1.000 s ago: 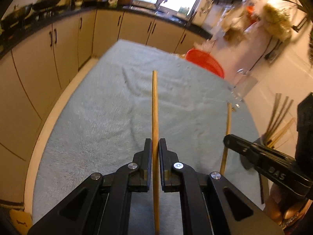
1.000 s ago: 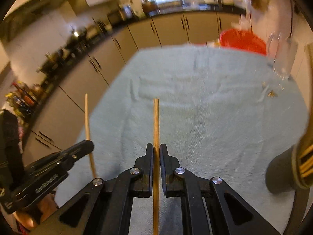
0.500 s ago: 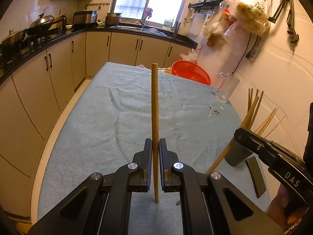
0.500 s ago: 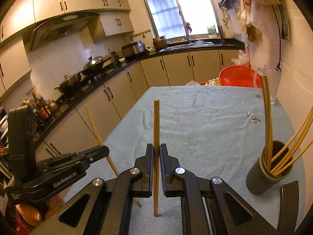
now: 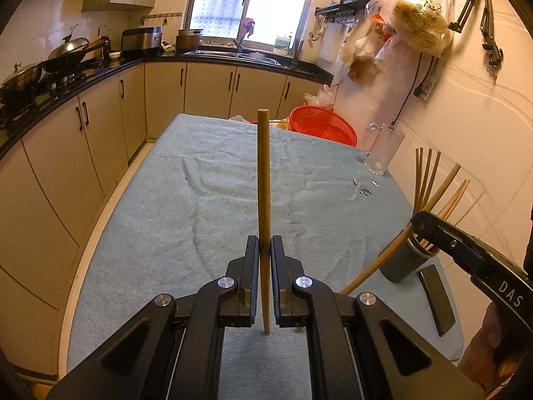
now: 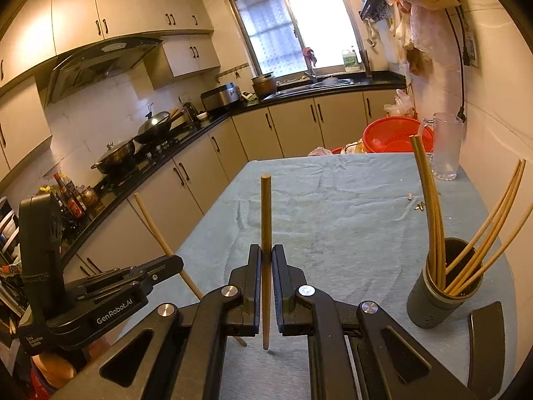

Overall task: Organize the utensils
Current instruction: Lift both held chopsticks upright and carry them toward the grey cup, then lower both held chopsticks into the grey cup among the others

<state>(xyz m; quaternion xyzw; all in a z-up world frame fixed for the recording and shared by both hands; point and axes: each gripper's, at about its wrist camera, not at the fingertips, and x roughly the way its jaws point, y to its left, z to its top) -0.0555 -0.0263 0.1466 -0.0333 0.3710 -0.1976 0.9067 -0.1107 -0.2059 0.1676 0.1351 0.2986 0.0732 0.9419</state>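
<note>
My left gripper (image 5: 264, 250) is shut on a wooden chopstick (image 5: 263, 180) that stands upright between its pads, above the blue-towelled table (image 5: 173, 206). My right gripper (image 6: 265, 256) is shut on a second wooden chopstick (image 6: 266, 213), held the same way. In the right wrist view the left gripper (image 6: 173, 261) shows at the lower left with its chopstick (image 6: 153, 225) slanting up. In the left wrist view the right gripper (image 5: 418, 221) enters from the right, its chopstick (image 5: 376, 266) slanting across a dark grey holder (image 5: 399, 263). The holder (image 6: 439, 303) stands at the table's near right with several chopsticks (image 6: 429, 206) in it.
A flat black object (image 5: 434, 296) lies beside the holder. A glass mug (image 6: 446, 150) and a red basket (image 6: 393, 133) stand at the table's far right, with small scraps (image 5: 364, 190) on the towel. Kitchen cabinets (image 5: 66, 153) run along the left; a person's hand (image 5: 483, 346) grips the right tool.
Both grippers have risen and tilted up with their chopsticks, so the views now show the kitchen walls and window. The right gripper's chopstick has come close to the holder.
</note>
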